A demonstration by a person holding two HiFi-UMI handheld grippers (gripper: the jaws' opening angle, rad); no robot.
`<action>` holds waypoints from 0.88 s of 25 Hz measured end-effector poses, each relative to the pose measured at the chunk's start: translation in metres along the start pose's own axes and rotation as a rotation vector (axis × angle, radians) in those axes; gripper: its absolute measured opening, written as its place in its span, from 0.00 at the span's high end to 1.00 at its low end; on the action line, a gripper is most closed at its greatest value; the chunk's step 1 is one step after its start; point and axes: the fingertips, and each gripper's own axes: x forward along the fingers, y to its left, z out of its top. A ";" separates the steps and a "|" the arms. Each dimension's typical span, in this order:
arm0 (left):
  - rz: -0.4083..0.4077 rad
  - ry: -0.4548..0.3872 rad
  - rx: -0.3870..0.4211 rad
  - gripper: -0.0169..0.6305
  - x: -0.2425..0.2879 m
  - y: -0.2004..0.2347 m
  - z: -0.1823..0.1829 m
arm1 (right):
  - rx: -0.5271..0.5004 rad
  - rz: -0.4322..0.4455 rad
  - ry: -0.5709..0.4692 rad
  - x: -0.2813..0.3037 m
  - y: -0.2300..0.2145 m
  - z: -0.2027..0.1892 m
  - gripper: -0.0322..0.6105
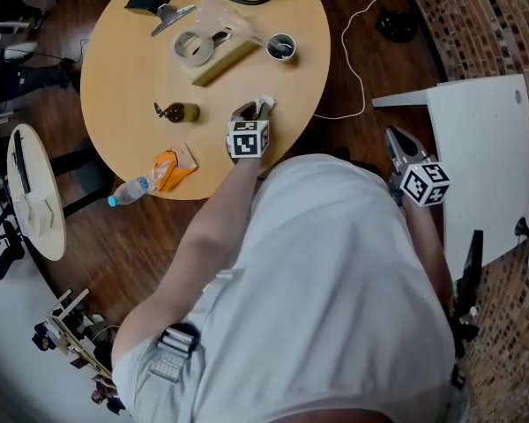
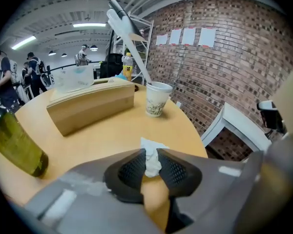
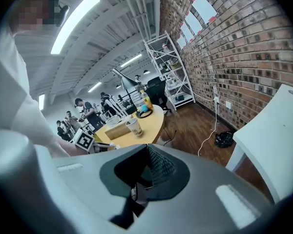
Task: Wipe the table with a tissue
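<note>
Tissue [image 2: 152, 146] sits bunched between the pads of my left gripper [image 2: 151, 167], low over the near edge of the tabletop [image 2: 107, 140]. So small a wad may slip free or tear once I drag it, and a wide sweep could knock the green bottle [image 2: 15, 146] near it. My right gripper [image 3: 145, 172] hangs off the table, jaws together on nothing.

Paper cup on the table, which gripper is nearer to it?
Left. The left gripper is over the table near the paper cup; the right gripper is off the table.
</note>
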 end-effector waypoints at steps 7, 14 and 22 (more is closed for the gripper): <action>-0.125 -0.098 0.085 0.86 -0.018 -0.026 0.040 | 0.024 -0.032 -0.045 0.017 0.004 -0.012 0.94; -0.358 -0.135 0.140 0.86 -0.004 -0.111 0.058 | 0.073 -0.146 -0.094 -0.023 -0.016 -0.021 0.94; -0.587 -0.120 0.222 0.86 0.006 -0.191 0.067 | 0.177 -0.336 -0.185 -0.085 -0.040 -0.048 0.94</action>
